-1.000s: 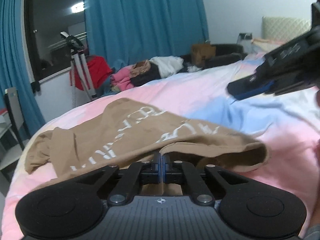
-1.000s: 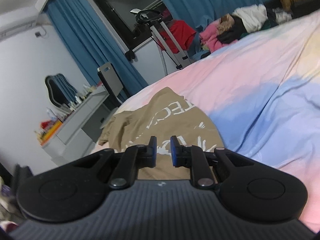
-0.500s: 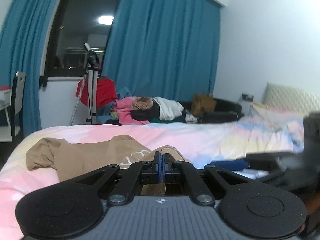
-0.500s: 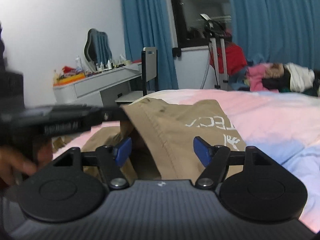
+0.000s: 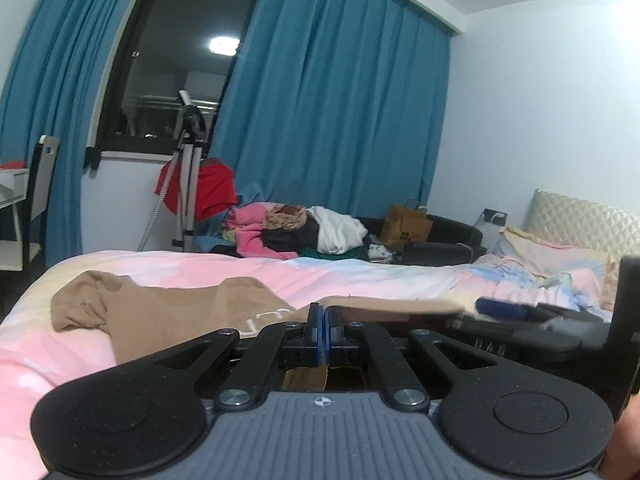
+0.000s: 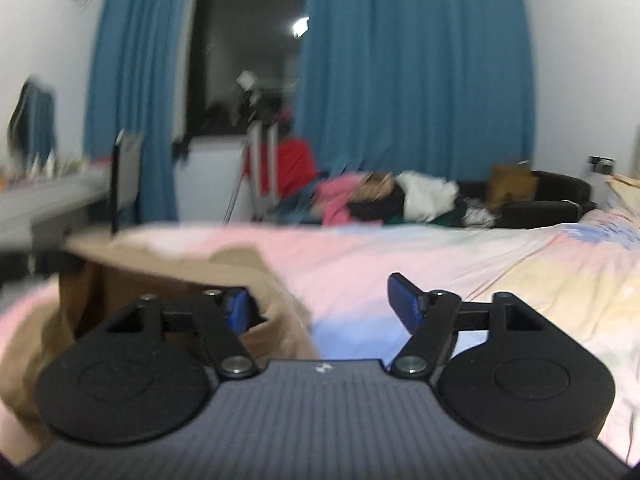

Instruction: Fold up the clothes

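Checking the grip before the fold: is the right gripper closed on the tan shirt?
No. The right gripper stands wide open, with the tan shirt only beside its left finger.

Both wrist views low over the bed (image 5: 360, 272), facing the blue curtains (image 6: 416, 72); shared clothes pile (image 5: 304, 228).

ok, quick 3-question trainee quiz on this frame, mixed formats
1. True or false: the left tool is shut on the tan shirt.
2. The right tool is: A) shut on the shirt B) open C) out of view.
3. Fill in: the shirt lies on the ____.

Key: 1 true; 2 B; 3 bed
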### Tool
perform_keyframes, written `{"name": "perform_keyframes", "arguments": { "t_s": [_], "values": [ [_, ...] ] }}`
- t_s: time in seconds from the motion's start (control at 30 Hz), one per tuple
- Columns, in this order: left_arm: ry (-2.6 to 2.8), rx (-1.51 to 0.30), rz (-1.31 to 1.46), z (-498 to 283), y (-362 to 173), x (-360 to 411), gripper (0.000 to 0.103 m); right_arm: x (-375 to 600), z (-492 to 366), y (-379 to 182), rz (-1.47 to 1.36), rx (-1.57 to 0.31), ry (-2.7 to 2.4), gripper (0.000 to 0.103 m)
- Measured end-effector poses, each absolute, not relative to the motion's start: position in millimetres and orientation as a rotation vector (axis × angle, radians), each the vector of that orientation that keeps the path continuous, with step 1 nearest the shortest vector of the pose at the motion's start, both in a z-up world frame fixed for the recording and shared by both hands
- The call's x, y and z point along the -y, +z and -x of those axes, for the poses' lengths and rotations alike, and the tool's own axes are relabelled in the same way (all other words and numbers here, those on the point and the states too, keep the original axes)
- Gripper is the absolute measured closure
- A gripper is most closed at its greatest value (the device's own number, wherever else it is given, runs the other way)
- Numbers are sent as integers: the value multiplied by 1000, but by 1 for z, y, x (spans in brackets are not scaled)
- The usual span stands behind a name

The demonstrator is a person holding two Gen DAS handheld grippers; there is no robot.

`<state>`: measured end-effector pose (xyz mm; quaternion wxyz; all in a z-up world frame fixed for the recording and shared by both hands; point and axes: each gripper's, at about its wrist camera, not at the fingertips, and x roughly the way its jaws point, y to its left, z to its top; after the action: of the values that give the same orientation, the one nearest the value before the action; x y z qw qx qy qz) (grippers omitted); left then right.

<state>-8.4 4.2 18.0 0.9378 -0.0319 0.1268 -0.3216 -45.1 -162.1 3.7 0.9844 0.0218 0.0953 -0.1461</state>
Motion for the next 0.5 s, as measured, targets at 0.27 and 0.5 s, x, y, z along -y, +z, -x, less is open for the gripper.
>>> {"name": "perform_keyframes", "arguments": {
  "t_s": [0.27,0.5],
  "values": [
    [-648,-264,89,11,16,-8,102,188,6,-27,-113,-470,-299,21],
    [-630,-319,8,9,2,7,99,202,32,-2,-290,-259,-273,21]
  ]
}}
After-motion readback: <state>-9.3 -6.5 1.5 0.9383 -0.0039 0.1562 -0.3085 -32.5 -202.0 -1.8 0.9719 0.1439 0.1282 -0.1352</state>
